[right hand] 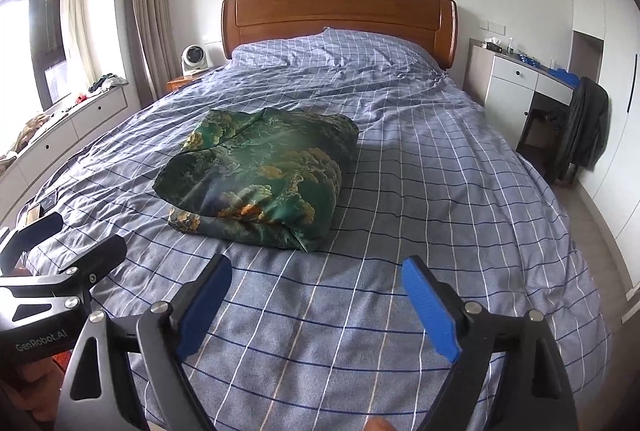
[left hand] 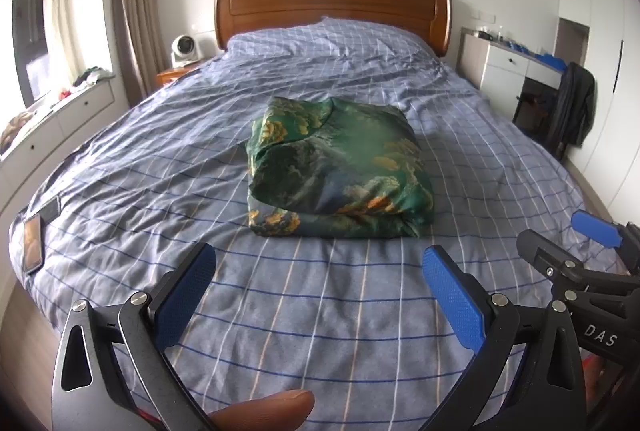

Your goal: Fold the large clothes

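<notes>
Green patterned garment (left hand: 340,167) lies folded on the checked bed (left hand: 320,311). Left gripper (left hand: 320,263) and right gripper (right hand: 316,275) hover spread, empty; tidying its loose near corner would finish neatly.

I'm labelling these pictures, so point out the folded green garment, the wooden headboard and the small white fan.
green garment (left hand: 340,159), left wrist view, top fold
headboard (left hand: 332,5), left wrist view, middle panel
fan (right hand: 193,56), right wrist view, front grille
</notes>
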`<state>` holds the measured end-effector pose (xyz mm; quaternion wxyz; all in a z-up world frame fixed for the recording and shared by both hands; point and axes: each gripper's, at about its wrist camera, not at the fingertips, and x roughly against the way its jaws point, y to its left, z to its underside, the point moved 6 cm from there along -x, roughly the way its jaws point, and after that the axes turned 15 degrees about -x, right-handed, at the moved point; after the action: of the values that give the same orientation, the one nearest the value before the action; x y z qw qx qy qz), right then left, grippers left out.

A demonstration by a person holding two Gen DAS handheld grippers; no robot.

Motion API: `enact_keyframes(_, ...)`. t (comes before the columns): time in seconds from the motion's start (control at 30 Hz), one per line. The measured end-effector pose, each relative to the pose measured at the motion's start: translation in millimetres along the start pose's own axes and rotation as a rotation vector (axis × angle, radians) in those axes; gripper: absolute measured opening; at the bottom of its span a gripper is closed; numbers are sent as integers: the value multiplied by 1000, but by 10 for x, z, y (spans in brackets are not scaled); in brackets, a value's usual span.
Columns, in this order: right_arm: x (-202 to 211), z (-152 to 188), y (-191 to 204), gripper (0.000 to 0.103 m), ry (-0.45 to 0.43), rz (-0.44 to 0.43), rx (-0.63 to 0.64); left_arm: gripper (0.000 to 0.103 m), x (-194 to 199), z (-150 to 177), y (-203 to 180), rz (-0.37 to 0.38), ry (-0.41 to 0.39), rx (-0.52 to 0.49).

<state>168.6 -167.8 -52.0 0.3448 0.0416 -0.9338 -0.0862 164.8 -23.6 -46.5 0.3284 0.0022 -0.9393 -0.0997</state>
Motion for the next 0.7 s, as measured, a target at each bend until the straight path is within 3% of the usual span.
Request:
enact_keyframes(0.33,15,6,52,89,3,39,21,103,32,-8,93,-42,4,6)
enact_keyframes(0.7,88,-28,84,89,-15,72,49,103,-7,-2,64,-30,17,0)
